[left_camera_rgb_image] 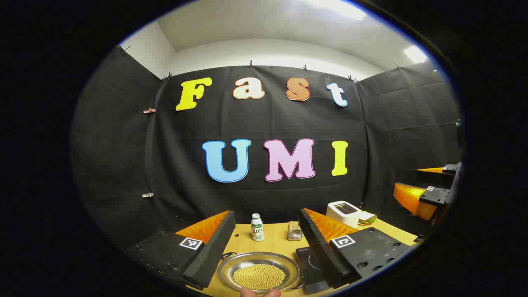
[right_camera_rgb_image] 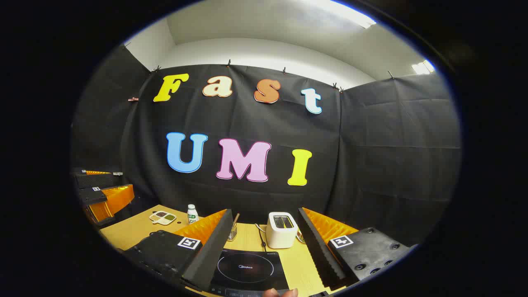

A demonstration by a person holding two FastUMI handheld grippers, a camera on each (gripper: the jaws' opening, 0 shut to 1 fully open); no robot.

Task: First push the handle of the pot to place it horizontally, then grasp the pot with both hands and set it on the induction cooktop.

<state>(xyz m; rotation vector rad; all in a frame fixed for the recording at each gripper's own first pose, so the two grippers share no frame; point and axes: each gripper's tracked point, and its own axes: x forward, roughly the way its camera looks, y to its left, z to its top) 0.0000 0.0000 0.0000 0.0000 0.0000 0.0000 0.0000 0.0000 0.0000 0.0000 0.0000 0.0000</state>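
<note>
In the left gripper view, the left gripper [left_camera_rgb_image: 264,247] is held wide open above the counter [left_camera_rgb_image: 277,243], with nothing gripped or touched. Between its fingers, the pot [left_camera_rgb_image: 259,270] is seen low on the counter, filled with small yellow beads, its small handles at the left and right of the rim. The induction cooktop [left_camera_rgb_image: 310,264] lies just beside the pot. A small bottle [left_camera_rgb_image: 257,227] and a white toaster [left_camera_rgb_image: 343,213] stand farther back. In the right gripper view, the right gripper [right_camera_rgb_image: 262,251] is likewise spread wide and empty, held over the induction cooktop [right_camera_rgb_image: 247,268], with the toaster [right_camera_rgb_image: 281,229] behind it.
</note>
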